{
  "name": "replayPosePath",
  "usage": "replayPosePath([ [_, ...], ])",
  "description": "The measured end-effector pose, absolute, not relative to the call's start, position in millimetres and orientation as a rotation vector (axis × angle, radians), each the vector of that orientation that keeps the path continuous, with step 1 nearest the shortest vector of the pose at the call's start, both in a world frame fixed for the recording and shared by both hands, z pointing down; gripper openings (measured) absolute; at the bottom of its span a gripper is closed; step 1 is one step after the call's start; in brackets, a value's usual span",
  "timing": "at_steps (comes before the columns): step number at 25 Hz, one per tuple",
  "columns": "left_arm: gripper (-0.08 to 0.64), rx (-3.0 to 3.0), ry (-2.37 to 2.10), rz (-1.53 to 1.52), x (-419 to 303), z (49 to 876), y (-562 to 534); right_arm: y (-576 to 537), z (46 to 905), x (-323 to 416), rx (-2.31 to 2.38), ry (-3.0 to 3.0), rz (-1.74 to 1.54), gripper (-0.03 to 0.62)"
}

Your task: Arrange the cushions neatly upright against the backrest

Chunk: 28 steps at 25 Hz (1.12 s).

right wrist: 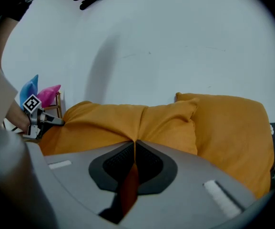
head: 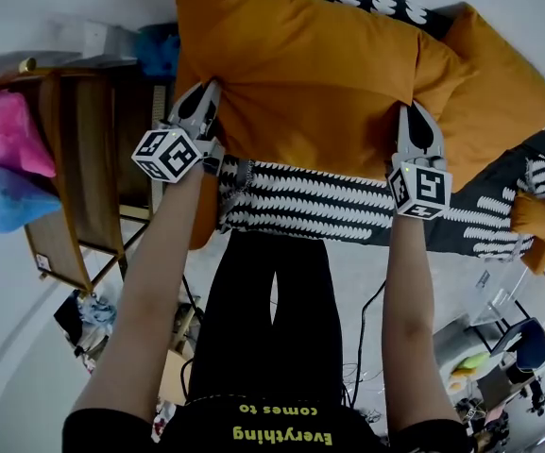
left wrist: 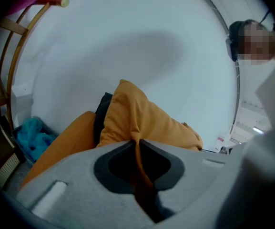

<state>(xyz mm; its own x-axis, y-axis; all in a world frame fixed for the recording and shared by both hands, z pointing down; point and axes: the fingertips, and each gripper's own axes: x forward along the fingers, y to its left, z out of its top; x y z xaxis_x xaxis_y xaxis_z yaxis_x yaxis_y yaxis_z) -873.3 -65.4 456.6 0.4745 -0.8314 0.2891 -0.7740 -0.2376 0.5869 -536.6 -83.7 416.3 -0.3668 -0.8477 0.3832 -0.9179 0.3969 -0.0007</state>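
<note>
A large orange cushion (head: pixel 300 74) hangs in front of me over the sofa (head: pixel 300 206), which has a black-and-white patterned cover. My left gripper (head: pixel 211 92) is shut on the cushion's left edge. My right gripper (head: pixel 410 111) is shut on its right edge. In the left gripper view, orange fabric (left wrist: pixel 142 118) is pinched between the jaws of the left gripper (left wrist: pixel 138 144). The right gripper view shows the right gripper (right wrist: pixel 134 144) clamping a fold of the same cushion (right wrist: pixel 123 123). A second orange cushion (head: pixel 499 88) leans behind it on the right, also seen as the second cushion (right wrist: pixel 230 128).
A wooden chair (head: pixel 83 159) stands left of the sofa, with pink and blue plush shapes (head: pixel 3 149) beside it. A teal bundle (head: pixel 159 50) lies at the sofa's far left end. A small orange cushion (head: pixel 536 217) sits at the far right. Cables and clutter lie on the floor.
</note>
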Motion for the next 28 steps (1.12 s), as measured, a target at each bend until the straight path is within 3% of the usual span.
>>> replayPosePath([
  [9, 0.023, 2.024, -1.336, -0.121, -872, 466, -59, -79, 432, -535, 1.534, -2.334, 0.403, 0.020],
  [15, 0.122, 2.086, -1.469, 0.185, -878, 453, -55, -74, 409, -531, 1.556, -2.285, 0.340, 0.053],
  [17, 0.156, 2.078, -1.548, 0.311, -882, 444, -50, -71, 399, -525, 1.603, -2.281, 0.386, 0.103],
  [19, 0.187, 2.106, -1.623, 0.318, -885, 419, -49, -68, 383, -519, 1.668, -2.301, 0.432, 0.224],
  [20, 0.189, 2.134, -1.650, 0.292, -884, 403, -50, -67, 372, -517, 1.701, -2.318, 0.444, 0.253],
  [24, 0.210, 2.223, -1.684, 0.175, -880, 337, -50, -53, 321, -523, 1.772, -2.396, 0.422, 0.235],
  [26, 0.209, 2.254, -1.707, 0.110, -882, 306, -49, -44, 291, -533, 1.782, -2.439, 0.367, 0.149],
  [28, 0.142, 2.274, -1.726, 0.052, -884, 278, -47, -34, 265, -542, 1.787, -2.450, 0.294, 0.047],
])
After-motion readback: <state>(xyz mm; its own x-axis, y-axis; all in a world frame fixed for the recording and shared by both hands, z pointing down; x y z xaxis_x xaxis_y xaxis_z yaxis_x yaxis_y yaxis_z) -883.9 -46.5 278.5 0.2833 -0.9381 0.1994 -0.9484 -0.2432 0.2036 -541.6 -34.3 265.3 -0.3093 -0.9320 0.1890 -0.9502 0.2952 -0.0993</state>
